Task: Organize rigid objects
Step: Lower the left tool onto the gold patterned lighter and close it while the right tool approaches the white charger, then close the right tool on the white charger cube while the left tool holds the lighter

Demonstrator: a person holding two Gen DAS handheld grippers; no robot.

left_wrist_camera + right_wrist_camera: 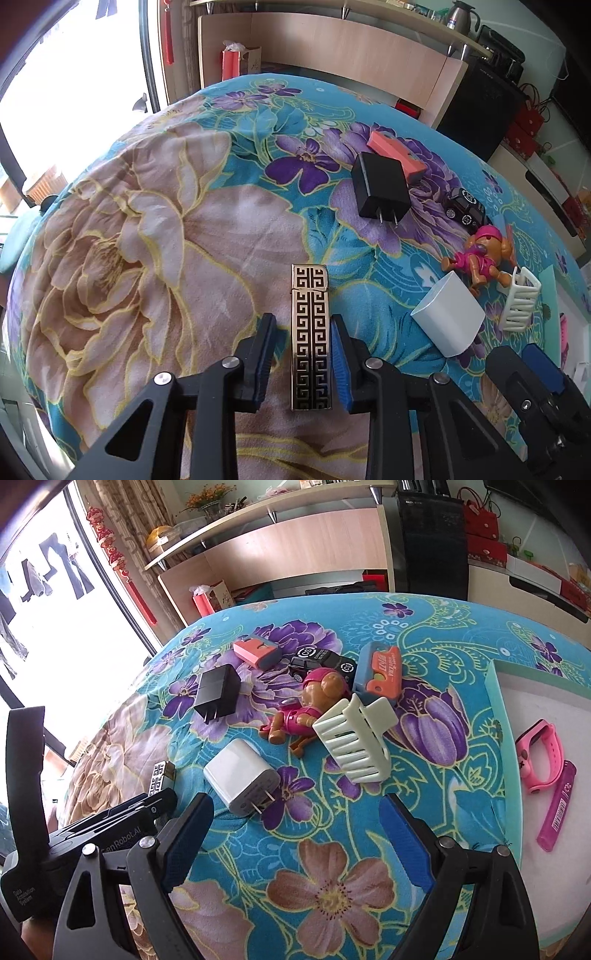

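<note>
Left gripper [303, 363] straddling gold-and-black patterned rectangular lighter [310, 339], loosely; right gripper [297, 843] agape, white plug-in charger [242, 777] at eleven o'clock.

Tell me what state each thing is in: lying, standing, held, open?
gold lighter: lying flat between the left gripper's fingers, lid closed.
left gripper: open.
right gripper: open, empty.
white charger: lying, prongs out.
black charger: lying.
dog figure: toppled.
hair claw: closed.
pink band: in tray.
</note>
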